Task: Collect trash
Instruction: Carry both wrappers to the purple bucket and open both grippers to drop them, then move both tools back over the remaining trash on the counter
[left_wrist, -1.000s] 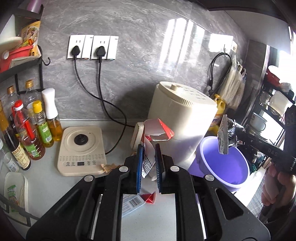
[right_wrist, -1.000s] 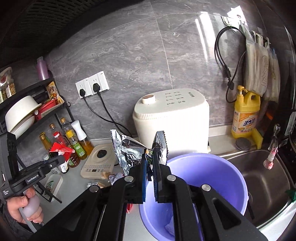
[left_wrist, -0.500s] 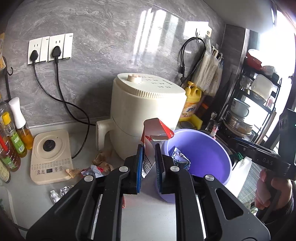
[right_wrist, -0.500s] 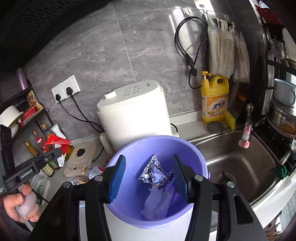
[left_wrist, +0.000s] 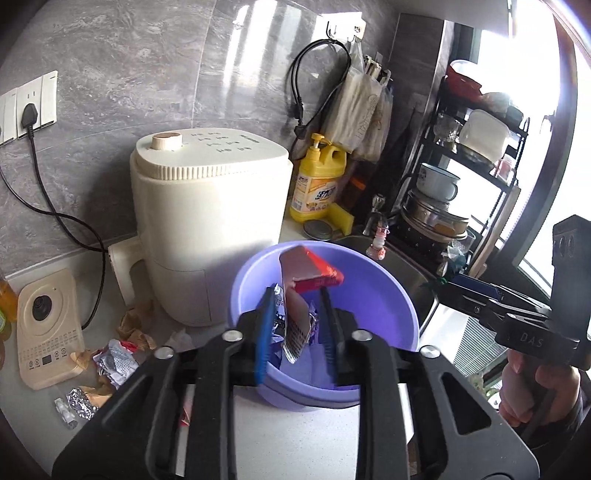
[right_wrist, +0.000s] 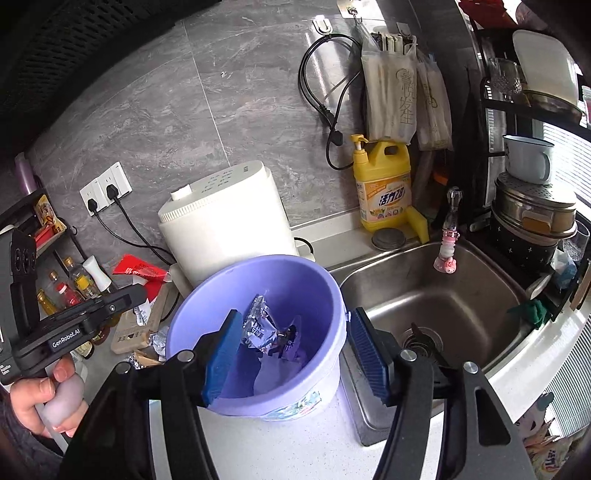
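Note:
A purple bucket (left_wrist: 373, 291) (right_wrist: 317, 280) stands on the white counter beside the sink. My left gripper (left_wrist: 295, 325) is over its near rim with its jaws parted. A red and white carton wrapper (left_wrist: 303, 280) hangs loose between them, tilted into the bucket; it also shows in the right wrist view (right_wrist: 138, 271). My right gripper (right_wrist: 295, 350) is wide open and empty above the bucket. A silver foil packet (right_wrist: 260, 326) and other wrappers lie inside the bucket. Crumpled foil and paper trash (left_wrist: 114, 360) lies on the counter to the left.
A cream appliance (left_wrist: 207, 221) stands behind the bucket, a small cream cooker (left_wrist: 44, 328) at the left. A steel sink (right_wrist: 443, 295) lies right of the bucket, with a yellow soap bottle (right_wrist: 384, 184) behind it. A rack of pots (right_wrist: 532, 214) is at the far right.
My left gripper swung right over the bucket with the red carton and its jaws opened. My right gripper let its foil packet fall into the bucket and opened wide.

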